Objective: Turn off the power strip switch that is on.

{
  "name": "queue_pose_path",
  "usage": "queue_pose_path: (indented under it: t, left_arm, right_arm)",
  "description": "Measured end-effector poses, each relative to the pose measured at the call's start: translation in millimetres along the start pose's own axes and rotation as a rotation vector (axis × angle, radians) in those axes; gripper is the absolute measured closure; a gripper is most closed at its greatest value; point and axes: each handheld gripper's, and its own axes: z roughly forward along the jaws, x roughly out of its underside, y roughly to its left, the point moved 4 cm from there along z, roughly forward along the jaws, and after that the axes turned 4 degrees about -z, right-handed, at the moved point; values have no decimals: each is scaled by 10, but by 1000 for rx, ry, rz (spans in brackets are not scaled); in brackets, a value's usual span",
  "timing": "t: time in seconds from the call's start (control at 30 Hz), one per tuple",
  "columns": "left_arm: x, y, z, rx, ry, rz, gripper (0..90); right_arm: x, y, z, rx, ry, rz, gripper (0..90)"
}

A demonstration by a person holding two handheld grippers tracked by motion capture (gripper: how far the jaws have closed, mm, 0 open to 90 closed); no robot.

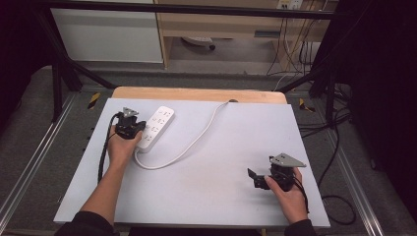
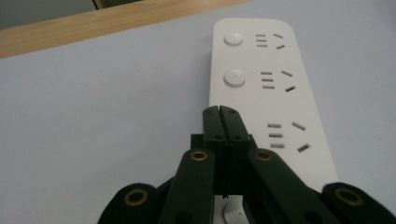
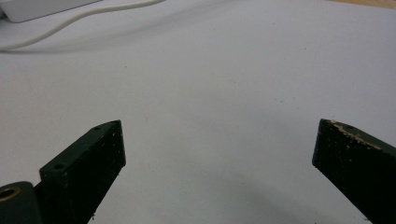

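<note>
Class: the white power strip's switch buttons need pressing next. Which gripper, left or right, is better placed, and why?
Left. The left gripper, jaws shut, hovers over the power strip, near its buttons. The right gripper, jaws open, rests far across the grey table.

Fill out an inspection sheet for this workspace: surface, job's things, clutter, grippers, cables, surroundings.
Surface: grey table top, wooden edge at the far side.
Job's things: white power strip lying flat at far left, sockets up, nothing plugged in.
Clutter: nothing seen.
Grippers: left gripper shut, empty, tips over the strip's near end; right gripper open, empty, over bare table at near right.
Cables: strip's white cord loops across the table to the far edge; black gripper cable trails back.
Surroundings: dark frame, grey floor, wall cables.
</note>
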Motion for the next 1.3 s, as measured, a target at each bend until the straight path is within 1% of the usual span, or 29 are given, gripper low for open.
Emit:
queue_pose_path:
  t: [0.07, 0.1, 0.13, 0.17, 0.2, 0.27, 0.37, 0.4, 0.5, 0.53, 0.67, 0.73, 0.77, 0.8, 0.83, 0.9, 1.0, 1.03, 1.07, 1.13, 1.23, 1.3]
  left_arm:
    - [-61, 1, -45, 20, -53, -49, 900]
    - [-92, -2, -64, 30, -66, -60, 900]
    - [-119, -11, -73, 35, -76, -64, 900]
    - [-142, -23, -77, 42, -72, -61, 900]
    - [-163, -36, -81, 48, -72, -50, 900]
    - [-198, -69, -87, 62, -77, -51, 900]
    - [-238, -112, -100, 89, -95, -61, 900]
    - [-245, -123, -101, 87, -95, -58, 831]
    - [-253, -170, -100, 122, -101, -61, 734]
    - [-255, -181, -104, 133, -100, -64, 674]
    - [-275, -215, -136, 152, -115, -69, 516]
    - [-272, -237, -133, 172, -108, -74, 480]
    - [-268, -251, -128, 160, -103, -59, 390]
    - [-264, -269, -121, 142, -96, -32, 390]
    - [-260, -289, -115, 132, -87, -11, 370]
    - [-255, -320, -106, 118, -77, 14, 326]
    - [-252, -358, -95, 118, -73, 13, 232]
    - [-253, -365, -92, 121, -73, 4, 182]
    - [-256, -369, -95, 126, -74, -6, 156]
    - [-268, -367, -106, 129, -81, -28, 119]
    - [-290, -341, -142, 109, -98, -36, 91]
    - [-295, -327, -168, 121, -102, -47, 77]
  right_arm:
    - [1, -7, 4, 0, -3, 2, 33]
    - [1, -7, 4, 0, -3, 2, 33]
    - [3, -10, 5, 0, -1, 2, 33]
    - [4, -12, 8, 0, 1, 1, 33]
    - [4, -11, 11, 0, 2, 3, 33]
    - [7, -14, 15, 1, 3, -6, 33]
    - [6, -8, 14, 2, 4, -1, 33]
    - [8, -8, 16, 3, 5, -3, 32]
    - [16, -6, 21, 1, 10, -1, 31]
    - [21, -3, 20, -1, 14, 3, 32]
    - [28, 2, 25, 3, 16, 4, 31]
    - [27, 9, 21, 2, 17, 8, 31]
    - [28, 16, 21, 1, 18, 3, 31]
    - [28, 16, 21, 1, 18, 3, 31]
    - [26, 23, 21, -2, 19, 5, 31]
    - [26, 24, 27, -3, 19, 1, 31]
    - [36, 26, 38, -3, 27, 3, 31]
    - [38, 24, 41, -2, 27, 0, 31]
    - [40, 24, 40, -1, 28, 3, 31]
    - [42, 27, 37, 1, 27, 7, 31]
    - [48, 22, 37, 4, 29, 2, 31]
    - [48, 23, 40, 3, 29, 5, 31]
